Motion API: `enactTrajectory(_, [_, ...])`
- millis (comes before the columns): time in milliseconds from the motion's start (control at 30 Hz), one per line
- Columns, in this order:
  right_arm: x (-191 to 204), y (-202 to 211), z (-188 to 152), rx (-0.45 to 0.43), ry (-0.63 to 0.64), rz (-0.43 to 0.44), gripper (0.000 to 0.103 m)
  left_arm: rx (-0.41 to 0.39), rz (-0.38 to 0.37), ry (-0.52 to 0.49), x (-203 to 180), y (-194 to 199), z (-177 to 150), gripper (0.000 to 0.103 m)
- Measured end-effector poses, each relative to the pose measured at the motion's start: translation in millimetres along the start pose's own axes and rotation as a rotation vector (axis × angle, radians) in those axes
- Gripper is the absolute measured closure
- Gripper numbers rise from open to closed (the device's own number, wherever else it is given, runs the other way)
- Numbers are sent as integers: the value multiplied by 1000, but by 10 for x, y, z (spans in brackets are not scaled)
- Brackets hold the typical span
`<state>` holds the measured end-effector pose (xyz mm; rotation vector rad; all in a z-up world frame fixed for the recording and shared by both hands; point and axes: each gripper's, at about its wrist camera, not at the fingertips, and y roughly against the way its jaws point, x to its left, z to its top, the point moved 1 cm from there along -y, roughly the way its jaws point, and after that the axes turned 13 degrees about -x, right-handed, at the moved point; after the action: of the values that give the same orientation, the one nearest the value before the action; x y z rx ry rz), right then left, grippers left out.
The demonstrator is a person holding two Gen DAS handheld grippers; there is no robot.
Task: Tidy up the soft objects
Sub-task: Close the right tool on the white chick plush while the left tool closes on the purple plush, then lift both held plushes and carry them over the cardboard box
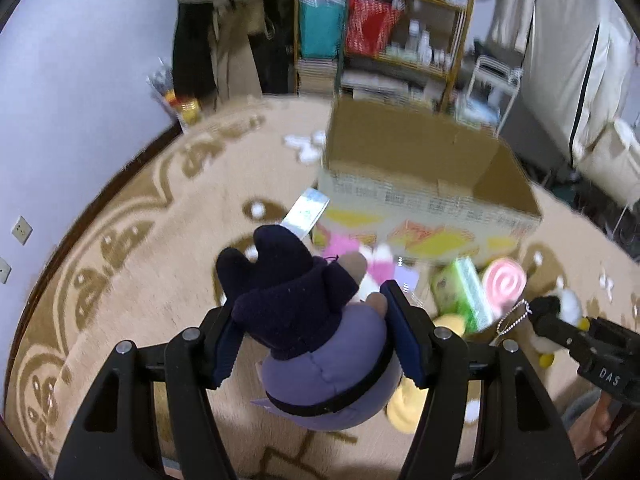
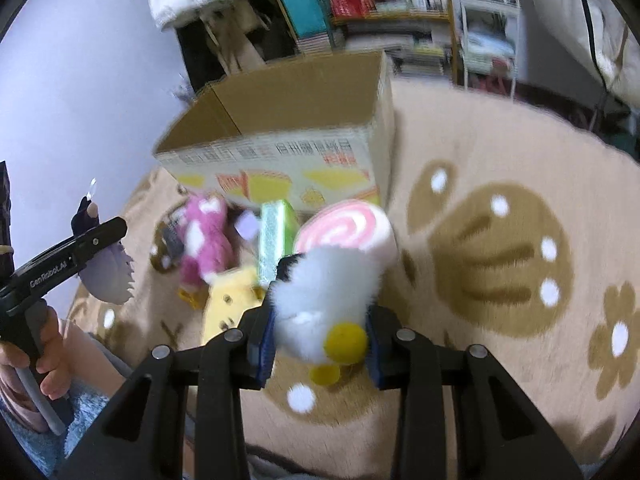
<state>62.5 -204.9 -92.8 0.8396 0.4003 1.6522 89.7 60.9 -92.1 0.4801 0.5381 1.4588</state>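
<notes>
Now | purple plush [image 1: 320, 344] clamped | hat end toward box [image 1: 424, 184]

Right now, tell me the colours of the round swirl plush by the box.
Pink and white swirl plush, clearest in the right wrist view.

Matt cloth purple plush doll [image 1: 320, 344]; fluffy white plush duck [image 2: 320, 304]; plain brown cardboard box [image 2: 280, 120]; deep-pile beige carpet [image 2: 500, 240]; matt black plastic on left gripper [image 1: 316, 344] and right gripper [image 2: 320, 344].

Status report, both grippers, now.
Left gripper shut on purple plush. Right gripper shut on white plush. Cardboard box open ahead, nothing blocking. Pink plush, yellow plush, swirl cushion on rug.
</notes>
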Motion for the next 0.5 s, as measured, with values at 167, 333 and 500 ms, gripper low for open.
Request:
enactTrajectory(167, [128,140,106,-129,51,12,65,-108,5,-5,-76,230,99,38])
enactTrajectory(333, [240,182,247,-239,85,-33,65,-212,21,-47,-170,375,210,38])
enactTrajectory(500, [296,270,441,-350,107,-44,65,-295,9,-80,-288,451,363,38])
